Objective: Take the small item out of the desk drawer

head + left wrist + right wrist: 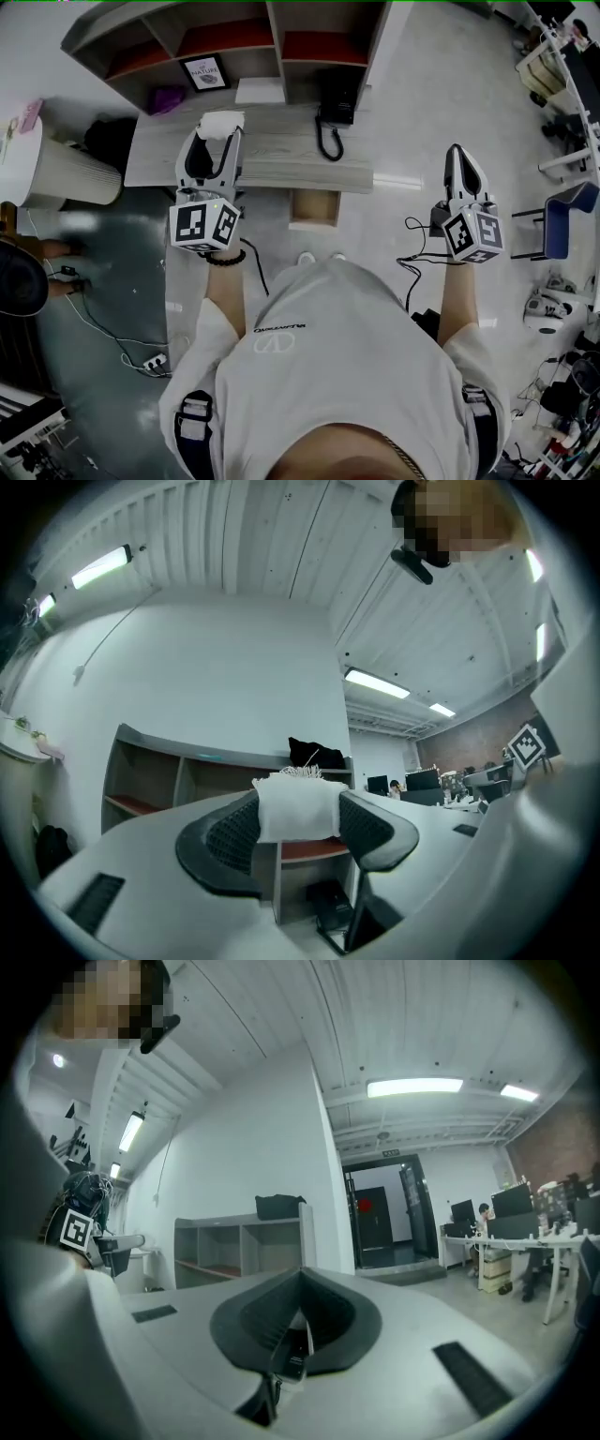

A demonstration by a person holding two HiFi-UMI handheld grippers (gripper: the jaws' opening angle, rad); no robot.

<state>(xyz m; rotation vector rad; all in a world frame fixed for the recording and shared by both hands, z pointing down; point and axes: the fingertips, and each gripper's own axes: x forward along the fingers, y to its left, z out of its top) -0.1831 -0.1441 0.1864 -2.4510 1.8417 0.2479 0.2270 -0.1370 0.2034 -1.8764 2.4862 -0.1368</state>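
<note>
A small white cloth-like item [221, 122] with a frayed top edge sits between the jaws of my left gripper [219, 129], which is shut on it and held up above the grey desk [281, 155]. In the left gripper view the white item [298, 806] fills the gap at the left gripper [298, 822], and the pads press on its sides. A small wooden drawer [314, 207] juts out from the desk's front edge, between the two grippers. My right gripper [457, 152] is raised to the right of the desk, off its end. The right gripper [302, 1277] has its jaws together with nothing held.
A shelf unit [234, 42] stands at the back of the desk with a framed picture [204, 72], a white sheet [260, 90] and a purple thing [167, 98]. A black telephone [335, 112] sits on the desk. A round white table [56, 173] is at left, a blue chair [567, 216] at right, cables on the floor.
</note>
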